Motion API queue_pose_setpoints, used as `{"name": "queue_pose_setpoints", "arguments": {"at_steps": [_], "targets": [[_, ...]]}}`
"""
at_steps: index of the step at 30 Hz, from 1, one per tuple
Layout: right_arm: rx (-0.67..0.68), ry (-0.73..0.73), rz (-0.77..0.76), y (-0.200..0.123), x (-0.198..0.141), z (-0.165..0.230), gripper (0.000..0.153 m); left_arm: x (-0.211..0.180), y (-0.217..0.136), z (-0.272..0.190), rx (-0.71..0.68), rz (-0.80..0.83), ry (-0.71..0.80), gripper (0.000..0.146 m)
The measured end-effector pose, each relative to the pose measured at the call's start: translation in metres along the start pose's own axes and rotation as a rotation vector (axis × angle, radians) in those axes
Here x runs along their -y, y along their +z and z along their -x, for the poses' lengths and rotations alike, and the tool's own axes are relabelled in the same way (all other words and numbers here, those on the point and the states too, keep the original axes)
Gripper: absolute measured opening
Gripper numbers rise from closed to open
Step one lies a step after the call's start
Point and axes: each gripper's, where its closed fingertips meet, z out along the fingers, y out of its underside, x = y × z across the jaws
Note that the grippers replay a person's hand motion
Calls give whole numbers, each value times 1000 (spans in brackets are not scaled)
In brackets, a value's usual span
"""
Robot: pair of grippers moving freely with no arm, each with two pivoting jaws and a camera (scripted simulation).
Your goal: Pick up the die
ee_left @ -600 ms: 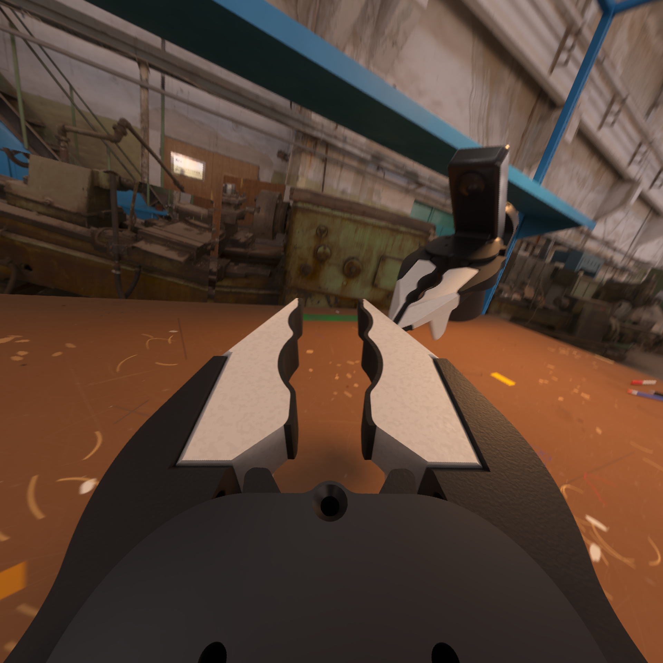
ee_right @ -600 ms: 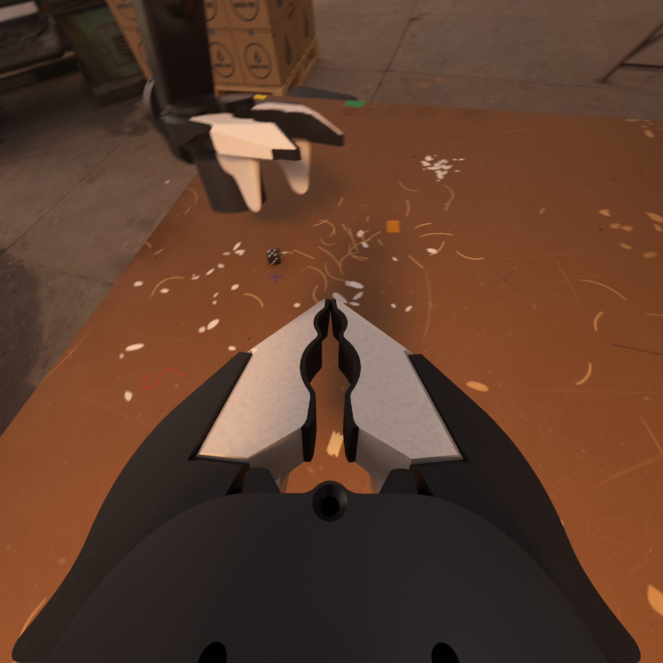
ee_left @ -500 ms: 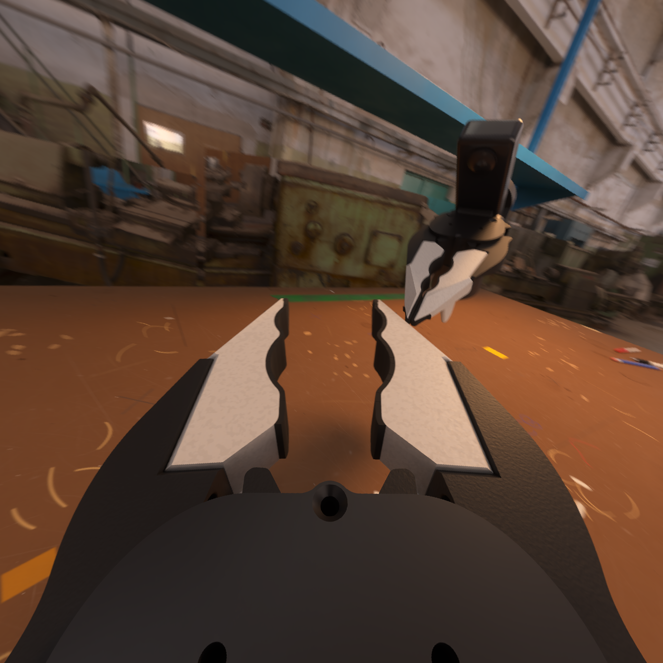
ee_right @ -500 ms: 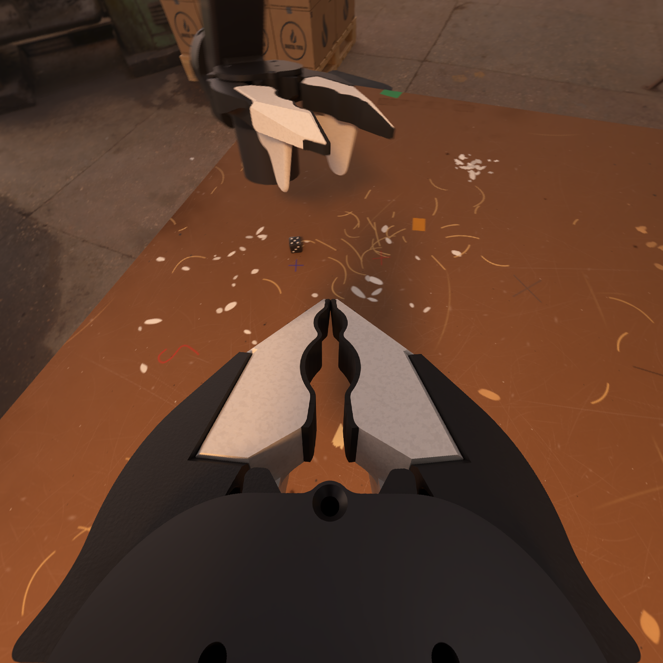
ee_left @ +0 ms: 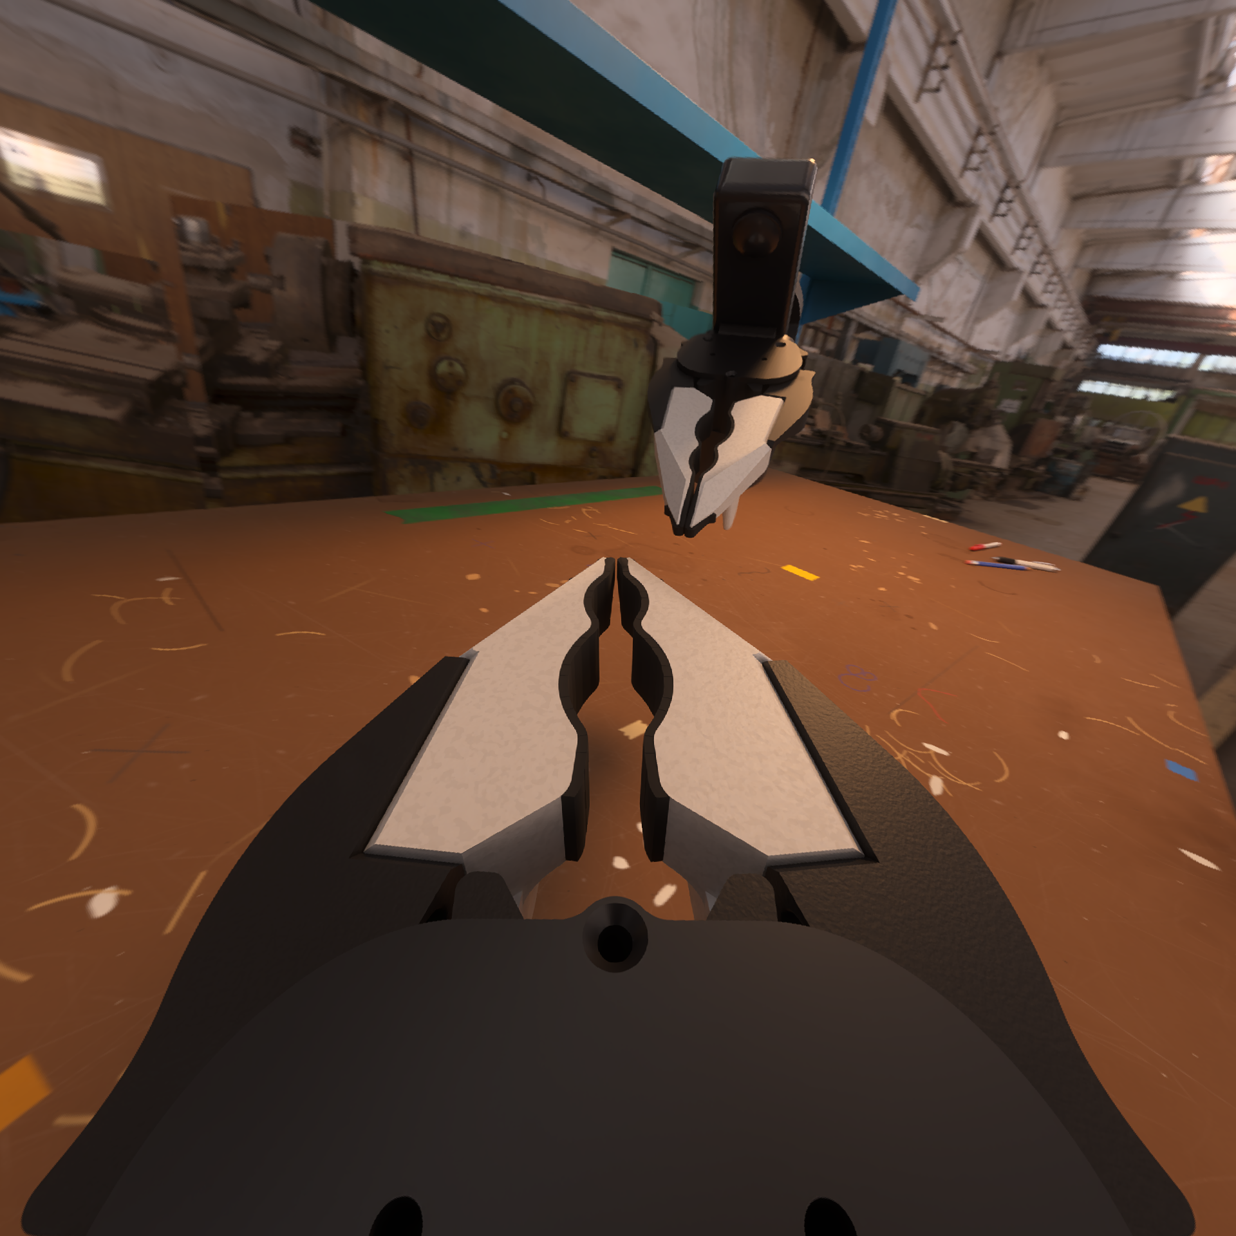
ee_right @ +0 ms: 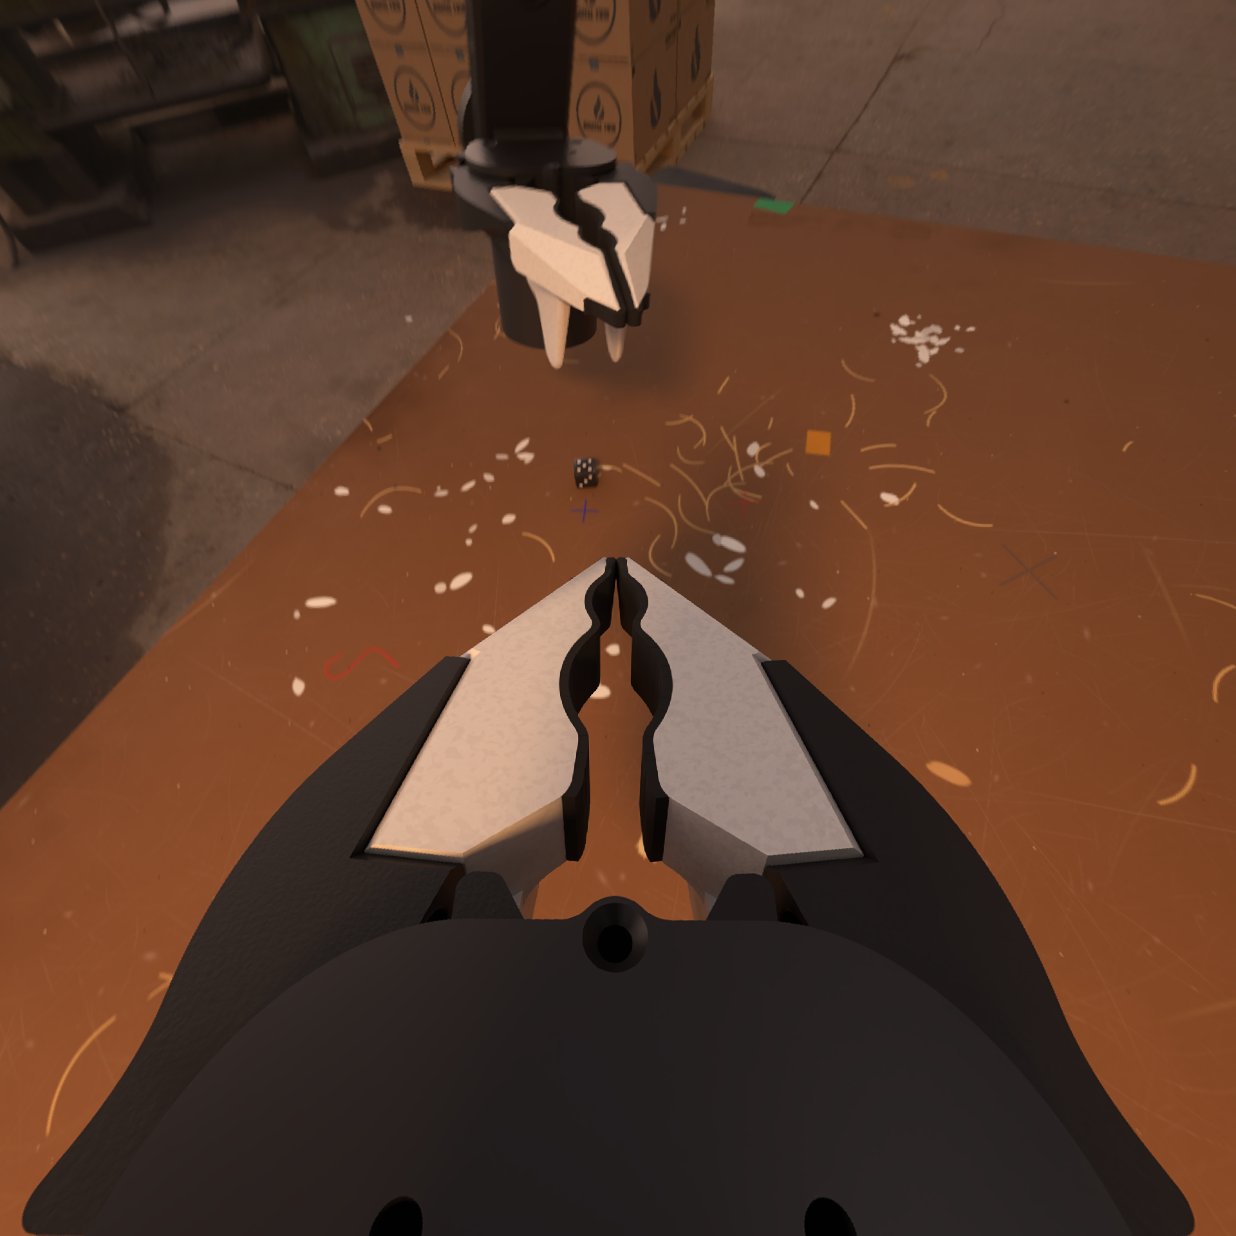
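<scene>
Small black die (ee_right: pixel 586 471) on surface (ee_right: pixel 1003 669): likely light, rigid; pinch opposite faces; right gripper (ee_right: pixel 615 565) and left gripper (ee_left: pixel 615 565) closed, empty.

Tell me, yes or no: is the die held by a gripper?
No, the die lies on the table, apart from both shut grippers.

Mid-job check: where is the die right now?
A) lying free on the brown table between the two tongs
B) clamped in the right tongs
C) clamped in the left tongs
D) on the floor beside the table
A: in the right wrist view the die sits on the table, ahead of the right tongs and short of the left tongs, both shut on nothing.
</scene>
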Motion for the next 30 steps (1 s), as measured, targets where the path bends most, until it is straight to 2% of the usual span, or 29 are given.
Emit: {"name": "queue_pose_setpoints", "arguments": {"at_steps": [3, 7, 10, 13, 16, 19, 22, 26, 30], "targets": [[-43, 20, -50, 2, 9, -9, 1, 11, -9, 0, 43, -40, 25, 0], [-102, 75, -161, -7, 21, -21, 31, 34, -35, 6, 131, -104, 34, 0], [-103, 101, -106, 6, 11, -24, 36, 53, -60, 7, 210, -146, 64, 0], [-68, 124, 16, 41, -5, -18, 36, 73, -89, 7, 296, -216, 98, 0], [33, 104, 139, 99, -15, 5, 33, 85, -116, 4, 365, -273, 120, 0], [78, 42, 249, 159, -20, 26, 29, 89, -137, 0, 396, -308, 122, 0], [94, 18, 317, 202, -22, 34, 27, 88, -155, -1, 435, -328, 109, 0], [62, -22, 436, 231, -36, 30, 27, 84, -175, 0, 482, -339, 90, 0], [-1, -51, 522, 242, -49, 24, 25, 82, -191, 1, 503, -359, 75, 0]]}}
